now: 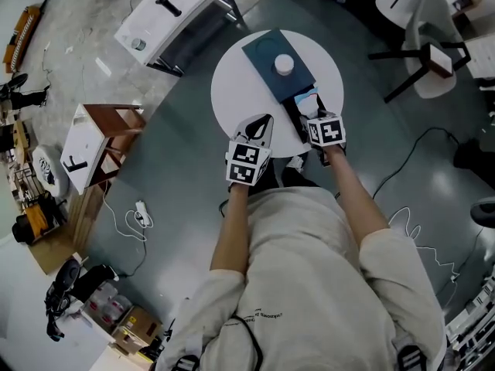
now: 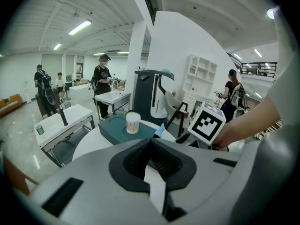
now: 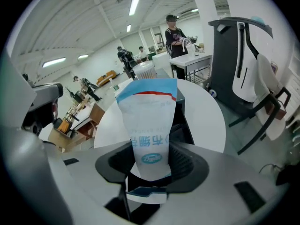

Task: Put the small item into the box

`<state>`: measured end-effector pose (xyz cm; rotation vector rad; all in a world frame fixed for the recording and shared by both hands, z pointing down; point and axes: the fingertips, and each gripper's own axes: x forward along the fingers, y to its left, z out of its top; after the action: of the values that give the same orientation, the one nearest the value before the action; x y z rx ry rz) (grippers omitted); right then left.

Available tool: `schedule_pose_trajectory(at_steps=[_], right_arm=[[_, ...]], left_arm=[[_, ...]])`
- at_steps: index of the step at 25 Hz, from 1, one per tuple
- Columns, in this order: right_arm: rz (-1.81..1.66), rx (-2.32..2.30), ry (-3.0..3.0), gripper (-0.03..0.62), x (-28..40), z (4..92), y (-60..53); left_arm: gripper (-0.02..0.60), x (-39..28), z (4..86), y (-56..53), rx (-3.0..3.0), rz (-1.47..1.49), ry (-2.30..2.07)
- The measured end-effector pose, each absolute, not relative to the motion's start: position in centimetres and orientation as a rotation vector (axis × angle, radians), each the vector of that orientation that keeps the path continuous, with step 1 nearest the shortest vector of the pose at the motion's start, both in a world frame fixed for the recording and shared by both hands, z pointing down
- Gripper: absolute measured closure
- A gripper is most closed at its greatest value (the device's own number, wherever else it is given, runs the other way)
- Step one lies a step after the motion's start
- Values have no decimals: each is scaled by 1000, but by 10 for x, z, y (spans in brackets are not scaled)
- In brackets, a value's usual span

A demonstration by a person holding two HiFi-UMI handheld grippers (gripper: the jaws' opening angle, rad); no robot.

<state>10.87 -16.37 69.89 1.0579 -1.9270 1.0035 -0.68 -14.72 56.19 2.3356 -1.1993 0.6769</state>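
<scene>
A dark teal flat box (image 1: 263,52) lies on the round white table (image 1: 232,91), with a small white round jar (image 1: 285,64) standing on it. My right gripper (image 1: 313,113) hovers at the box's near end, shut on a white packet (image 1: 308,100) with a blue top edge. In the right gripper view the packet (image 3: 147,107) stands upright between the jaws of the right gripper (image 3: 152,149), with the jar (image 3: 144,69) behind it. My left gripper (image 1: 261,122) sits at the table's near edge, left of the right one. The left gripper (image 2: 150,142) is shut and holds nothing; the box (image 2: 112,128) and jar (image 2: 133,123) lie ahead of it.
A white bench table (image 1: 166,14) and a wooden stool (image 1: 104,134) stand to the left of the round table. A white chair (image 1: 429,29) is at the upper right, and cables (image 1: 131,215) lie on the floor. A tall dark and white machine (image 2: 152,97) stands beyond the table, with people further back.
</scene>
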Motion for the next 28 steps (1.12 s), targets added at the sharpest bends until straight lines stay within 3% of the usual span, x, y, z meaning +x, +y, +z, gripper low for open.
schedule_pose_trajectory(at_steps=[28], right_arm=[[976,914,-1502,368,95,771,-176]], left_arm=[[560,-48,596,-174,2239,644,-1159]])
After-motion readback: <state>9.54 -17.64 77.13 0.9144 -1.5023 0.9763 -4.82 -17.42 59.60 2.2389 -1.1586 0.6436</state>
